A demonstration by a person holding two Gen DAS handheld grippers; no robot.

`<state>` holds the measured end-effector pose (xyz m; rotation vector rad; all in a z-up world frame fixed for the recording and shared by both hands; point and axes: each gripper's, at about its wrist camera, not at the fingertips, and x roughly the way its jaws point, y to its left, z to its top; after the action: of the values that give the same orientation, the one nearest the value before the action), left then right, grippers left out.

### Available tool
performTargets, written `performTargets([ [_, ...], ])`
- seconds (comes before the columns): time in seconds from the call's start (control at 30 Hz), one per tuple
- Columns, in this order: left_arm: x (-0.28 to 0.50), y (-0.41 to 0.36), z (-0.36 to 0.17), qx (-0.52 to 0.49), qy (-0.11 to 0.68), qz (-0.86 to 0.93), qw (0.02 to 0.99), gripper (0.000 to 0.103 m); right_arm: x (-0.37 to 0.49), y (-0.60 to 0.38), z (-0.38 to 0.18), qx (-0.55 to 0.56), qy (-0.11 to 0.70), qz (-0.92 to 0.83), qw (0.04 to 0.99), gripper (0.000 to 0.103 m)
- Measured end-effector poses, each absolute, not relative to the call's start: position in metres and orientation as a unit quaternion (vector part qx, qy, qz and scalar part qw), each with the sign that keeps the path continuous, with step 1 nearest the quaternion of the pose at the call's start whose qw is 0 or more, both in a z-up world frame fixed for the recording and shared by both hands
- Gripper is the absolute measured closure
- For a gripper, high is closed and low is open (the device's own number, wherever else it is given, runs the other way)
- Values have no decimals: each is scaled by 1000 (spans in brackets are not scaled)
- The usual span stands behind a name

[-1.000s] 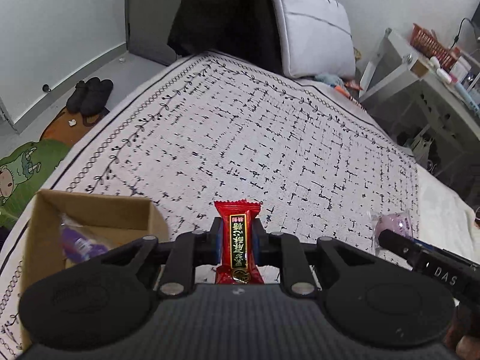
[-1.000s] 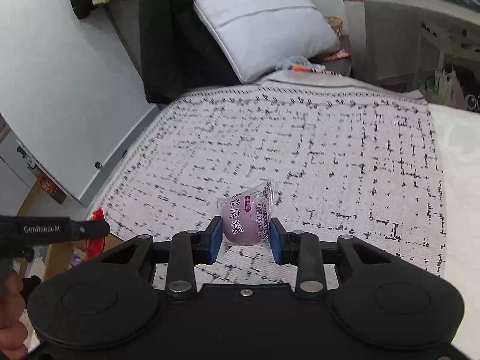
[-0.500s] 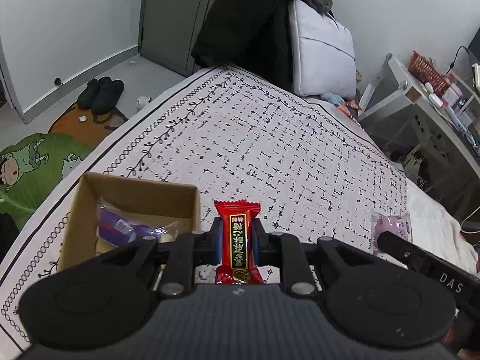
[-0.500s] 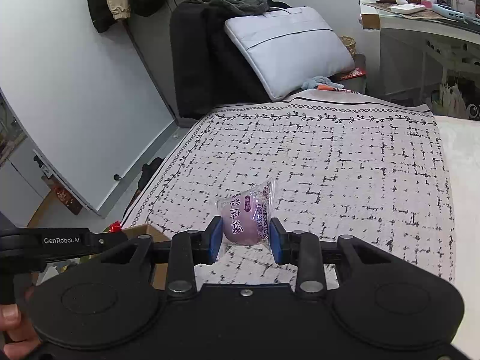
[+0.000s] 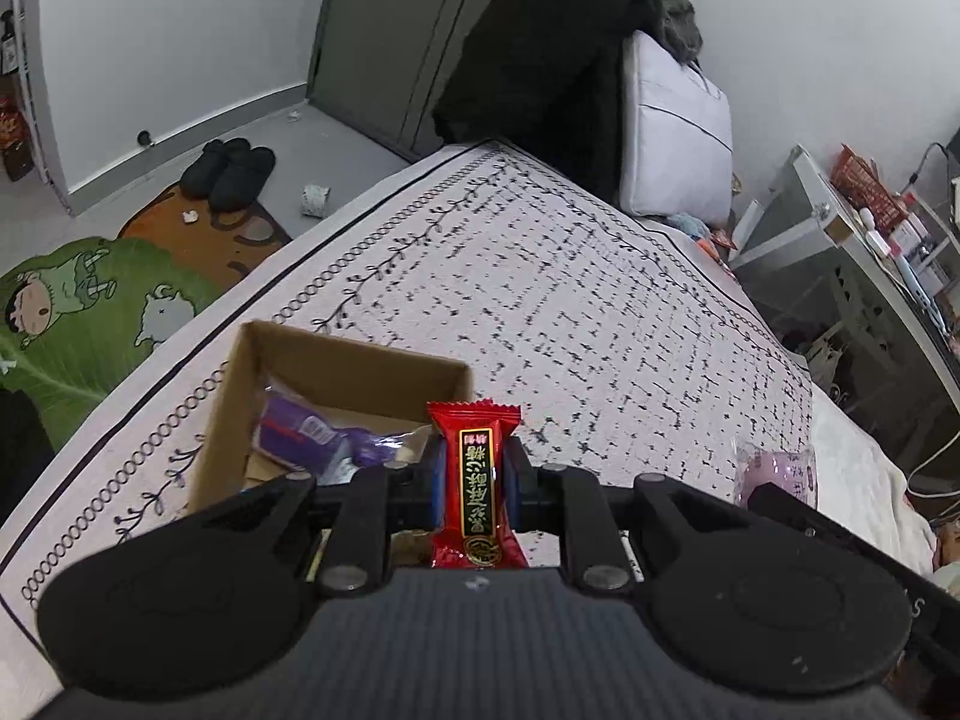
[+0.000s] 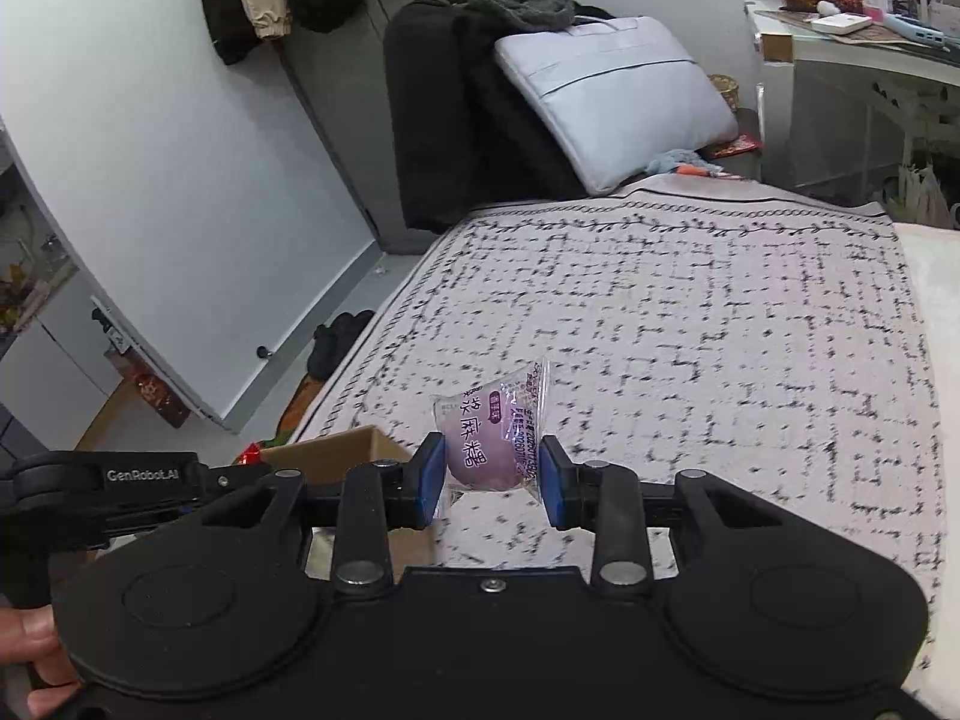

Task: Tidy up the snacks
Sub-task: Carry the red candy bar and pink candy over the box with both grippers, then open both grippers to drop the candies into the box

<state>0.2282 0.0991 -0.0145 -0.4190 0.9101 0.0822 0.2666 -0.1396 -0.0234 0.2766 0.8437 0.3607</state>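
Since the earlier frames both grippers have risen and shifted left, bringing the open brown cardboard box on the patterned white bedspread further into view. The left gripper hangs above the box's right near corner, its jaws clamped on an upright red foil candy packet. The right gripper, level beside it on the right, pinches a clear-wrapped purple mochi ball. A purple snack packet lies inside the box.
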Motion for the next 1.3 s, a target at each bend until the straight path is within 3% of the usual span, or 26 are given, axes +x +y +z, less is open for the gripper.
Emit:
performTargets([
  [0.43,208,138,-28,-216,449,68,864,85,251,-83,-29,130,421,217,871,71],
  [0.57,202,146,-26,-207,443,81,868,80,246,-68,-29,128,425,231,866,70],
  [0.9,188,161,-20,-216,440,97,866,58,236,-48,-25,129,434,256,854,70],
  [1.0,183,163,-20,-213,442,101,866,49,231,-45,-25,128,437,261,851,62],
  [1.07,179,163,-20,-211,445,103,864,42,230,-47,-26,139,439,258,849,51],
  [1.3,161,162,-16,-197,447,106,866,29,219,-63,-26,168,435,246,850,46],
])
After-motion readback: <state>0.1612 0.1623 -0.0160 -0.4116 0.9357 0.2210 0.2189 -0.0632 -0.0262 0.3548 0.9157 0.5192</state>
